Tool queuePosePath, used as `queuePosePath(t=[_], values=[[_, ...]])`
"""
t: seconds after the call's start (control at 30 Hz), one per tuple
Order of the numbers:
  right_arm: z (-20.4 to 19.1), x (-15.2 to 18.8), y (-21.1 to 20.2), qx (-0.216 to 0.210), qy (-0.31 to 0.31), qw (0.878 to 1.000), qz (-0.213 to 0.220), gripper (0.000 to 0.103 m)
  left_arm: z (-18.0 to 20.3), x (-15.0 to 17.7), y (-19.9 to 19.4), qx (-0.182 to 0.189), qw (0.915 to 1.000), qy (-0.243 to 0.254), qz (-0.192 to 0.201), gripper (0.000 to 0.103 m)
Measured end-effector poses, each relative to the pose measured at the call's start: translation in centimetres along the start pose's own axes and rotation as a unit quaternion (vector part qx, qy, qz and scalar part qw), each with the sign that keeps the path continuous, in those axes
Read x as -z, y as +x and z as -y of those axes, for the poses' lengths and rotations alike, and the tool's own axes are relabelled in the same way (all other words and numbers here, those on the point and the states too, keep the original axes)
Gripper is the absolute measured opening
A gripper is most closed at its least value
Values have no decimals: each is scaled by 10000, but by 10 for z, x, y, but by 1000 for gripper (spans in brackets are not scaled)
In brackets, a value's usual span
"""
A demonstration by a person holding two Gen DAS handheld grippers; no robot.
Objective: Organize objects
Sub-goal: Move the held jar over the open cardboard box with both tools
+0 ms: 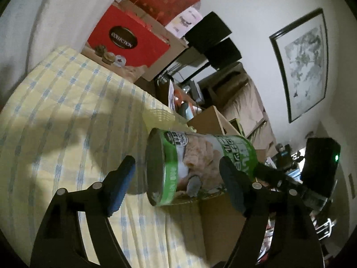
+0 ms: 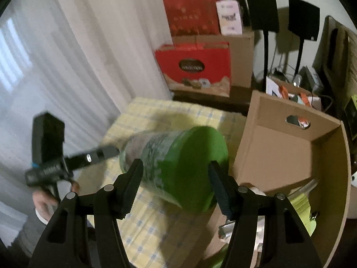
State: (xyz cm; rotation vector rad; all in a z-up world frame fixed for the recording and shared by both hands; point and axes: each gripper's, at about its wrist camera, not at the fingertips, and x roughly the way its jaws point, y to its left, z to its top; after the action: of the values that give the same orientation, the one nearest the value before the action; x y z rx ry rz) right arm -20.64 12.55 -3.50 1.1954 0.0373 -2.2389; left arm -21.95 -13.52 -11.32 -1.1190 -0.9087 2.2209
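Two tongs: both around one can [image 2: 178, 169].
Can: on its side, above the checked worktop [image 1: 67, 111], just beside the box [image 2: 290, 151].
Right tongs [image 2: 176, 186]: pads pressed on the can's green lid end.
Left tongs [image 1: 178, 185]: jaws apart, one pad clear of the can's base, other side unclear.

Left gripper [image 1: 176, 163] jaws spread apart; right gripper [image 2: 175, 165] jaws clamped, angled downward.
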Motion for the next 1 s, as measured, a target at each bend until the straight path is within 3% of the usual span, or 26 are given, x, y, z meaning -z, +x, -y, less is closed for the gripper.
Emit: queuePosePath(t=[0.13, 0.3, 0.4, 1.0], values=[[5, 7, 16, 38, 16, 9999, -152, 55, 5, 0, 25, -44, 9992, 205, -351, 67], [12, 13, 31, 293, 57, 9991, -309, 53, 9, 2, 32, -176, 9986, 284, -402, 60], [22, 13, 27, -29, 365, 9991, -194, 53, 15, 3, 27, -303, 9981, 372, -393, 57], [19, -15, -67, -22, 386, 9968, 705, 53, 129, -17, -31, -212, 9925, 1197, 133, 57]])
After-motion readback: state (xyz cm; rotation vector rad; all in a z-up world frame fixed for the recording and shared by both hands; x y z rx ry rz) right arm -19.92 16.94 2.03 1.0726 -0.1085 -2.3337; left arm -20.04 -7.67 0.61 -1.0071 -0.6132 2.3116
